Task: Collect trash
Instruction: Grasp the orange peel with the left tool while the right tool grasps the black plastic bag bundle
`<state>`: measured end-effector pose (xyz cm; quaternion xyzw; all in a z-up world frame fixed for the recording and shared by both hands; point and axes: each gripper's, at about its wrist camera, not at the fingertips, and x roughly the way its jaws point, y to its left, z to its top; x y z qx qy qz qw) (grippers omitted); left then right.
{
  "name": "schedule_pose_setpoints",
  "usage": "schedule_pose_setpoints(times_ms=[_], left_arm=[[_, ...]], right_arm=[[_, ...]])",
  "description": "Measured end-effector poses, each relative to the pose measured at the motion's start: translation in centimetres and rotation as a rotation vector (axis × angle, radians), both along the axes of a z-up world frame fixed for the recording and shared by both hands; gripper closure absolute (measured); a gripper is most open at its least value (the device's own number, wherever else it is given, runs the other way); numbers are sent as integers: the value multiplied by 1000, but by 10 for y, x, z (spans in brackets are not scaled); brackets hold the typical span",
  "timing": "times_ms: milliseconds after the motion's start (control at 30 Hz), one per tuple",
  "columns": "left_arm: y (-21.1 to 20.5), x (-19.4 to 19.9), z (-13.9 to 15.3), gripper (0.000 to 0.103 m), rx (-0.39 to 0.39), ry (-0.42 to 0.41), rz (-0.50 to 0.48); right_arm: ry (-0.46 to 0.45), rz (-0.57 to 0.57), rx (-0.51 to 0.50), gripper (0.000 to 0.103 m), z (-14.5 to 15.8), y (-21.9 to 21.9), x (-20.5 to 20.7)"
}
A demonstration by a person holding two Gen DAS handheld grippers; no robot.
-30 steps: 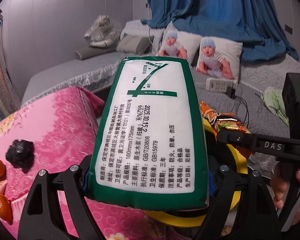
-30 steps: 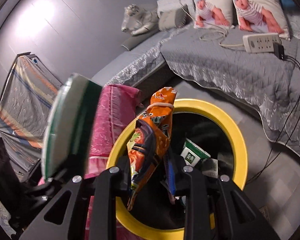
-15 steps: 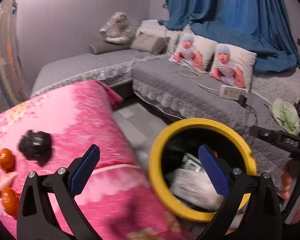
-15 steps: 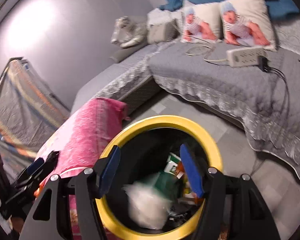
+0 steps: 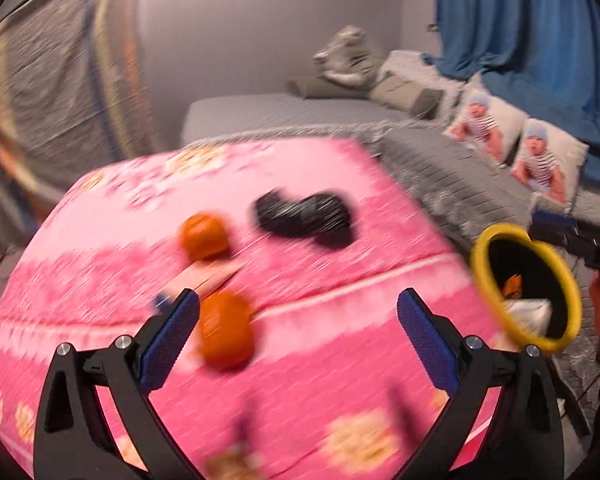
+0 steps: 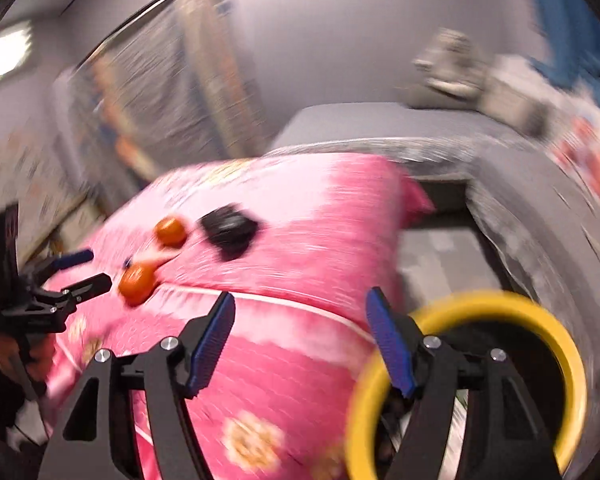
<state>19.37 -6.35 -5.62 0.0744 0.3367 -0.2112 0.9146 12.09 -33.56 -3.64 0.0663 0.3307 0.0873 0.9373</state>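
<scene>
I see a pink quilted cover (image 5: 308,360) with two round orange pieces (image 5: 226,330), one near its left edge, and a crumpled black lump (image 5: 306,218). Both packets have dropped into the yellow-rimmed bin (image 5: 566,344). My left gripper (image 5: 298,342) and right gripper (image 6: 304,344) have just opened, empty.

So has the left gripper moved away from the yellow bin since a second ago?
Yes. The left gripper, open and empty, has swung left: the yellow bin now sits at the right edge, the pink cloth fills the view.
</scene>
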Motion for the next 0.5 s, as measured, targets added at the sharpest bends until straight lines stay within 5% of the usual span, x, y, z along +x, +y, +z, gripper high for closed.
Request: schedule_pose_setpoints(times_ms=[100,200,500], left_arm=[[27,3,-16,9,2,57,29],[42,9,-31,9,20,87,58],[54,44,-57,9,-43,253,114]], right_arm=[[25,178,-68,38,-4,56,52],[69,222,-156,38,-13,92,102],[164,210,-303,38,-53,130,191]])
